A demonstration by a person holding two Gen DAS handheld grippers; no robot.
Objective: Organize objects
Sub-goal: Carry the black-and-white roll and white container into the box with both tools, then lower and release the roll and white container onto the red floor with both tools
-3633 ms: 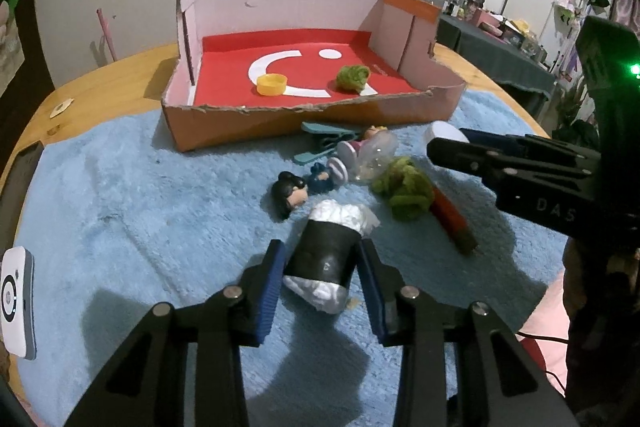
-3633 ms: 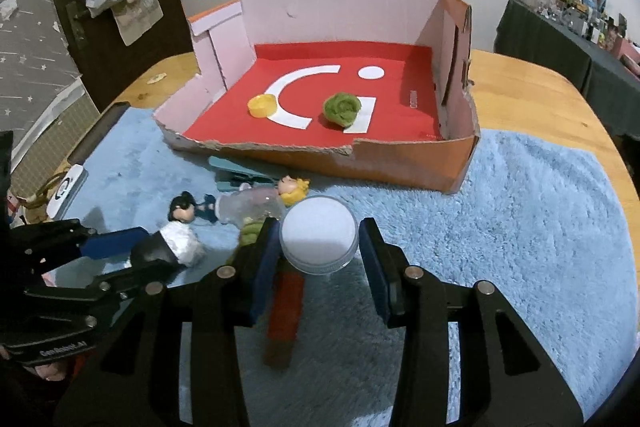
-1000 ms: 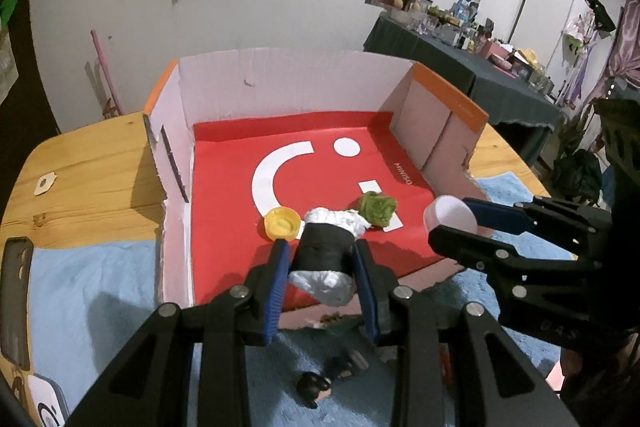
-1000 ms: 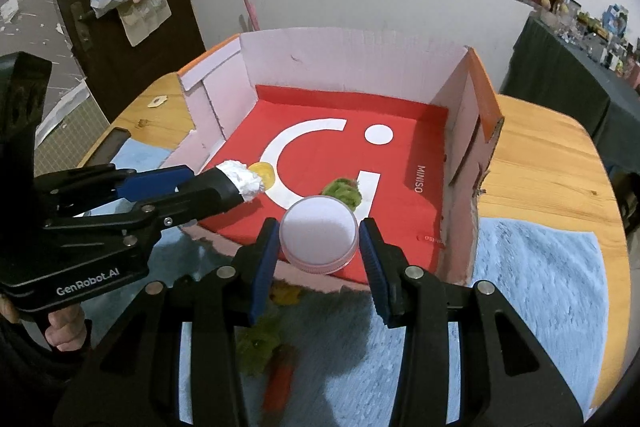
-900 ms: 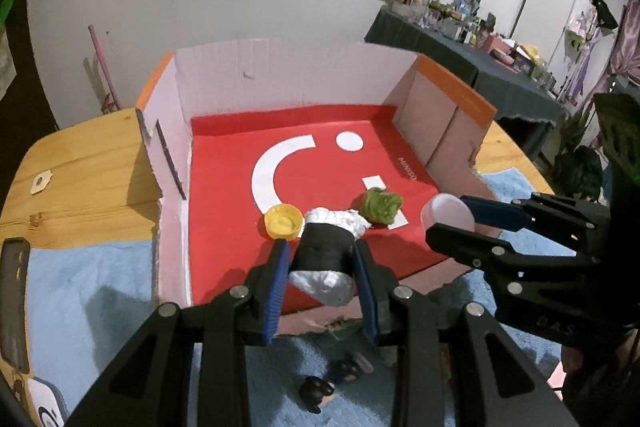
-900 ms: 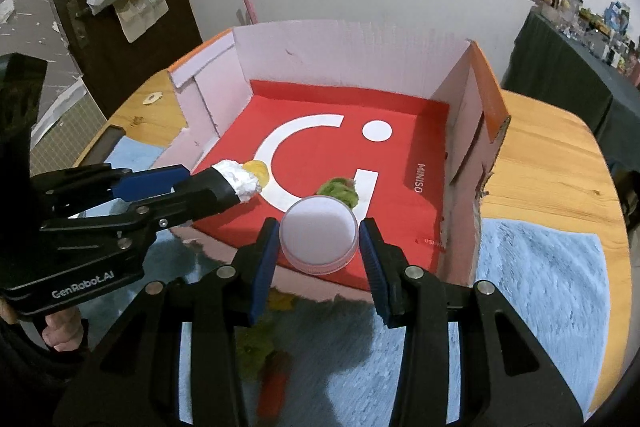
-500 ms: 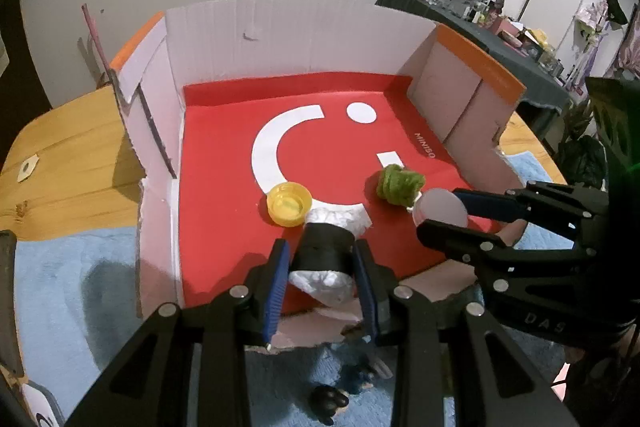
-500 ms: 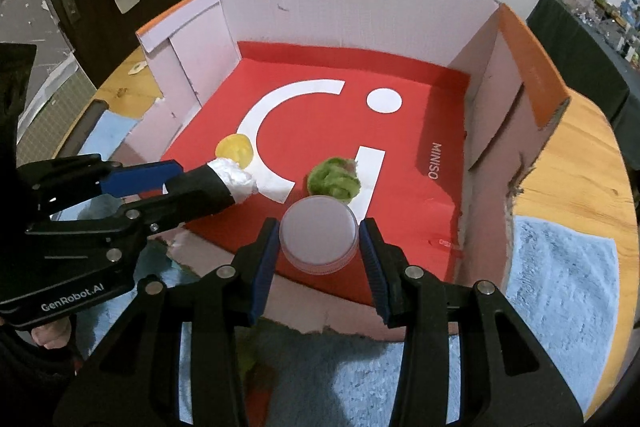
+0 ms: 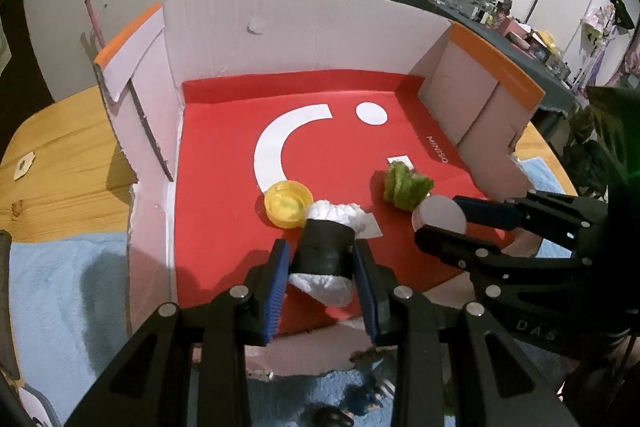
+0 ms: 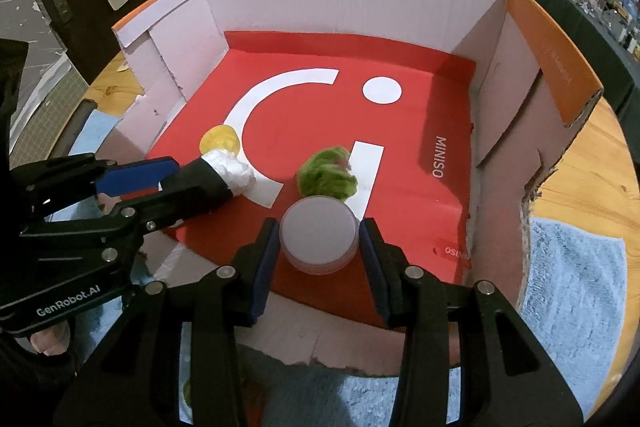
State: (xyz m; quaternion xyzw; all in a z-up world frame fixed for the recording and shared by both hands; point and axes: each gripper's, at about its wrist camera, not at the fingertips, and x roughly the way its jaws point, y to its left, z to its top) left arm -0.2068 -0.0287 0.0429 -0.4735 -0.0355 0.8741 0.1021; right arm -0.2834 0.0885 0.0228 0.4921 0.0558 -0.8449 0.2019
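My left gripper (image 9: 322, 267) is shut on a black roll with white foil ends (image 9: 326, 251), held low over the front of the red-floored cardboard box (image 9: 224, 15). The same roll (image 10: 216, 173) shows at left in the right wrist view. My right gripper (image 10: 319, 243) is shut on a round white lidded jar (image 10: 319, 233), also over the box's front part; in the left wrist view the jar (image 9: 440, 215) sits at right. On the box floor lie a yellow cap (image 9: 287, 203) and a green fuzzy ball (image 9: 406, 183), just ahead of the grippers.
The box stands on a blue fluffy mat (image 9: 52, 287) over a wooden table (image 9: 60, 155). A small dark-haired figure (image 9: 340, 415) lies on the mat below the box's torn front wall. A cluttered dark table (image 9: 500, 23) stands far right. A fingertip (image 10: 48, 343) shows under the left gripper.
Both grippers have sunk and come forward over the box's front wall, each carrying its object lower toward the red floor. The cap and green ball look nearer.
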